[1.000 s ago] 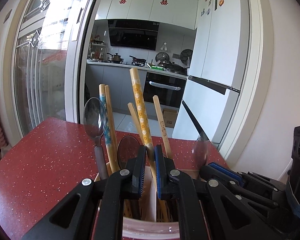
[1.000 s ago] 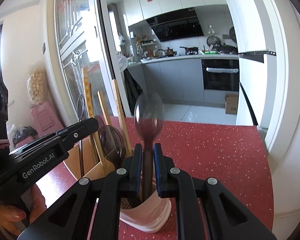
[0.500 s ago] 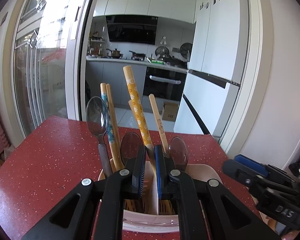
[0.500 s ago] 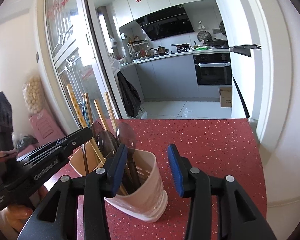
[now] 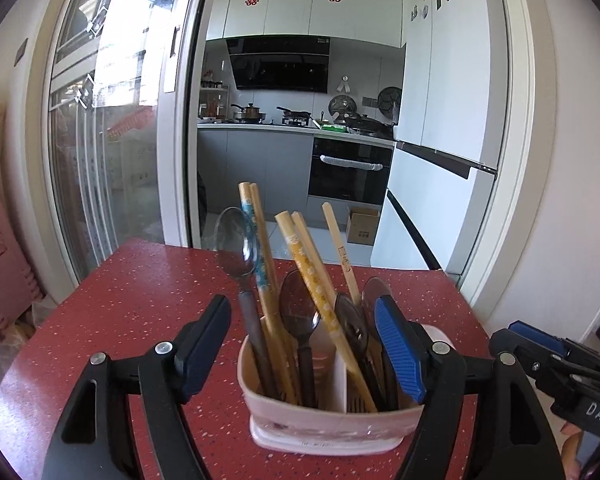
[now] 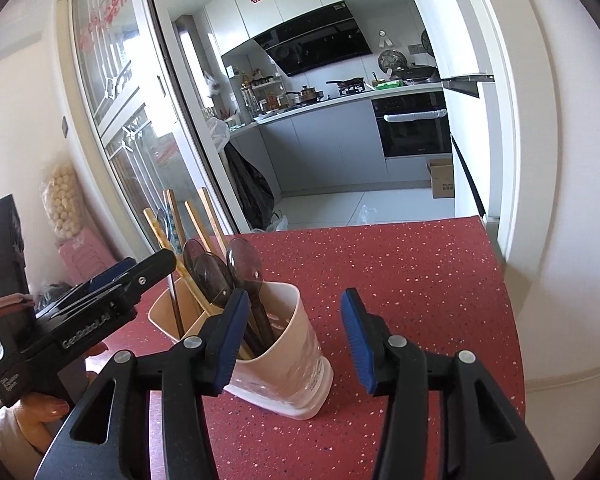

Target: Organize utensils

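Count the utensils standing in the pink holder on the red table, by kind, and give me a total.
Spoons: 4
Chopsticks: 5
Total in the holder: 9

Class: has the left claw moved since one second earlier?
Yes. The left claw backed away and opened; the pink plastic utensil holder on the red speckled table now shows whole.
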A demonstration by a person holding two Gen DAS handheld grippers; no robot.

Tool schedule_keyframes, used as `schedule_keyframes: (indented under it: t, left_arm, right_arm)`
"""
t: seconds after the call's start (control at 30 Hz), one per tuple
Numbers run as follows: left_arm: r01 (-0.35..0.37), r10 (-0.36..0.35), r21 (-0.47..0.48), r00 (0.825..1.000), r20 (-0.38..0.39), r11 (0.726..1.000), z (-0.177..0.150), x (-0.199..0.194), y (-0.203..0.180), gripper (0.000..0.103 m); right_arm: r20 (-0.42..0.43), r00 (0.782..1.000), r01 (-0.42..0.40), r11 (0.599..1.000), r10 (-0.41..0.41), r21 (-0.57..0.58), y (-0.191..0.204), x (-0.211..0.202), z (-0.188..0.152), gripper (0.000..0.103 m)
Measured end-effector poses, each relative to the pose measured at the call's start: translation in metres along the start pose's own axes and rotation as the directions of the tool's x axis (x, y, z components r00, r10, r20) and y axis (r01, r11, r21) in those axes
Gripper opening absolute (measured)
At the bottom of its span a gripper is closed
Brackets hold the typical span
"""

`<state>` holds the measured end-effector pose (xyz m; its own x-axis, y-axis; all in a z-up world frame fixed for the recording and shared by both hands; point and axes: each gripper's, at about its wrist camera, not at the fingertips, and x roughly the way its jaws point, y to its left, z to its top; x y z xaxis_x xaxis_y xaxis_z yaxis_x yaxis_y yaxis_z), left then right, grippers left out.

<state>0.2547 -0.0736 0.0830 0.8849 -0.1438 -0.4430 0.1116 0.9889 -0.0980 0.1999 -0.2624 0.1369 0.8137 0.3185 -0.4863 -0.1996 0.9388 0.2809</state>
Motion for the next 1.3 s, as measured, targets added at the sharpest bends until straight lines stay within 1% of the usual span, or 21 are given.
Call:
schedule_keyframes:
  t: [0.07, 0.1, 0.17, 0.2, 0.23, 0.27, 0.3, 0.47, 0.5, 0.57, 0.63, 0.7, 0.87, 1.0, 1.1, 1.17, 1.2, 1.3]
  left_arm:
    - [-0.004, 0.004, 0.004, 1.0, -0.007, 1.0, -0.003, -0.005, 0.002, 0.103]
    - [-0.012, 0.012, -0.002, 1.0, -0.01, 1.0, -0.006, -0.009, 0.005, 0.103]
    - [-0.013, 0.013, -0.004, 1.0, -0.012, 1.0, -0.01, -0.016, 0.008, 0.103]
    - [-0.015, 0.015, 0.0, 0.999, -0.028, 1.0, -0.015, -0.02, 0.01, 0.103]
    - [-0.017, 0.017, 0.003, 0.999, -0.043, 1.0, -0.018, -0.023, 0.012, 0.103]
    - [-0.017, 0.017, 0.004, 0.998, -0.055, 1.0, -0.021, -0.024, 0.013, 0.103]
    - [-0.017, 0.017, 0.009, 0.996, -0.082, 1.0, -0.027, -0.027, 0.015, 0.103]
    - [-0.05, 0.052, 0.017, 0.986, -0.158, 0.999, -0.048, -0.041, 0.026, 0.103]
    - [-0.056, 0.058, 0.015, 0.982, -0.178, 0.998, -0.052, -0.043, 0.029, 0.103]
    - [-0.058, 0.059, 0.01, 0.977, -0.205, 0.998, -0.059, -0.047, 0.034, 0.103]
    - [-0.075, 0.078, 0.019, 0.97, -0.229, 0.997, -0.067, -0.055, 0.038, 0.103]
    - [-0.087, 0.093, 0.036, 0.966, -0.242, 0.996, -0.074, -0.062, 0.04, 0.103]
    - [-0.089, 0.105, 0.072, 0.959, -0.265, 0.993, -0.097, -0.08, 0.046, 0.103]
    - [-0.092, 0.11, 0.082, 0.961, -0.255, 0.992, -0.105, -0.095, 0.05, 0.103]
    - [-0.093, 0.106, 0.066, 0.967, -0.23, 0.994, -0.107, -0.107, 0.05, 0.103]
    - [-0.108, 0.116, 0.052, 0.971, -0.21, 0.993, -0.107, -0.113, 0.051, 0.103]
    - [-0.112, 0.118, 0.04, 0.973, -0.2, 0.993, -0.107, -0.115, 0.051, 0.103]
    - [-0.095, 0.097, 0.02, 0.976, -0.196, 0.995, -0.109, -0.118, 0.051, 0.103]
  right_arm:
    - [-0.014, 1.0, -0.001, 1.0, 0.001, 0.014, 0.0, -0.002, -0.003, 0.059]
    - [-0.023, 1.0, 0.006, 1.0, -0.005, 0.018, 0.0, -0.003, -0.004, 0.063]
    - [-0.035, 0.999, 0.007, 1.0, -0.006, 0.028, 0.001, -0.006, -0.007, 0.065]
    - [-0.045, 0.999, 0.011, 0.999, -0.009, 0.032, 0.001, -0.007, -0.01, 0.066]
    - [-0.057, 0.998, 0.016, 0.999, -0.014, 0.036, 0.002, -0.008, -0.012, 0.072]
    - [-0.069, 0.998, 0.016, 0.999, -0.013, 0.045, 0.003, -0.009, -0.015, 0.075]
    - [-0.075, 0.997, 0.015, 0.999, -0.011, 0.052, 0.003, -0.009, -0.016, 0.078]
    - [-0.124, 0.991, 0.05, 0.997, -0.042, 0.06, 0.009, -0.013, -0.029, 0.08]
    - [-0.136, 0.989, 0.063, 0.996, -0.055, 0.057, 0.011, -0.014, -0.032, 0.082]
    - [-0.158, 0.985, 0.08, 0.995, -0.071, 0.051, 0.014, -0.017, -0.039, 0.082]
    - [-0.188, 0.978, 0.103, 0.994, -0.094, 0.038, 0.02, -0.017, -0.046, 0.103]
    - [-0.191, 0.974, 0.128, 0.992, -0.122, 0.019, 0.026, -0.021, -0.054, 0.103]
    - [-0.207, 0.957, 0.205, 0.979, -0.203, -0.011, 0.039, -0.029, -0.075, 0.103]
    - [-0.22, 0.946, 0.236, 0.971, -0.238, -0.036, 0.051, -0.035, -0.086, 0.103]
    - [-0.195, 0.939, 0.279, 0.959, -0.283, -0.051, 0.06, -0.044, -0.095, 0.103]
    - [-0.18, 0.938, 0.292, 0.955, -0.295, -0.044, 0.065, -0.051, -0.1, 0.103]
    - [-0.164, 0.937, 0.307, 0.951, -0.309, -0.039, 0.068, -0.056, -0.102, 0.103]
    - [-0.097, 0.934, 0.342, 0.939, -0.344, -0.033, 0.075, -0.07, -0.107, 0.103]
